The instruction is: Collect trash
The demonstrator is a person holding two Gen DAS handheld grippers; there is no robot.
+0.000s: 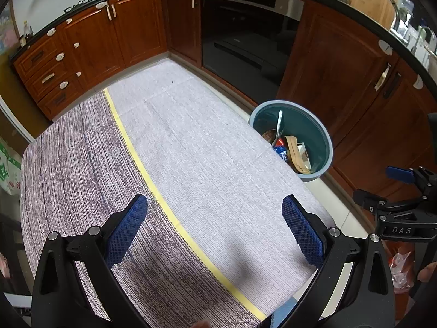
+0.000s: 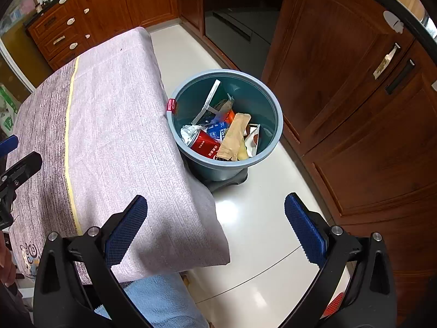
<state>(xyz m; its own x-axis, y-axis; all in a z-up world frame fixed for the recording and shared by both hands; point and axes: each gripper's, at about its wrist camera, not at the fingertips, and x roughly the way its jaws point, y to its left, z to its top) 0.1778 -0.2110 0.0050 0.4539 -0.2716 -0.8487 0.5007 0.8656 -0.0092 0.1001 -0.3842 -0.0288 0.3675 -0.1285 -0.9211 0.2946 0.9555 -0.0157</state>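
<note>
The left gripper (image 1: 214, 229) is held above a counter (image 1: 204, 150) that is covered with a cloth. Its blue fingers (image 1: 127, 231) are spread wide apart, and nothing is held between them. The right gripper (image 2: 215, 228) is held over the edge of the counter and the white floor (image 2: 259, 235). Its fingers (image 2: 304, 229) are spread wide too, and nothing is gripped.

A yellow stripe (image 1: 153, 180) is seen running across the cloth, with a darker part on one side and a lighter part on the other.

The trash is found inside a blue bin (image 2: 269, 101) that stands on the floor, right beside the counter. A red can (image 2: 206, 146), a brown paper wrapper (image 2: 235, 136), a blue packet (image 2: 217, 132) and a crumpled white piece (image 2: 188, 132) are seen in it. More things are piled under these and cannot be made out. In the left view, the near side of the bin (image 1: 326, 139) is cut off by the counter edge.

A small red label (image 2: 171, 105) is seen at the bin's rim. Its words are too small to be read.

Brown cupboards (image 2: 355, 95) and a dark oven (image 1: 245, 35) are seen behind. A light blue cloth (image 2: 161, 298) is partly hidden behind the right gripper.
</note>
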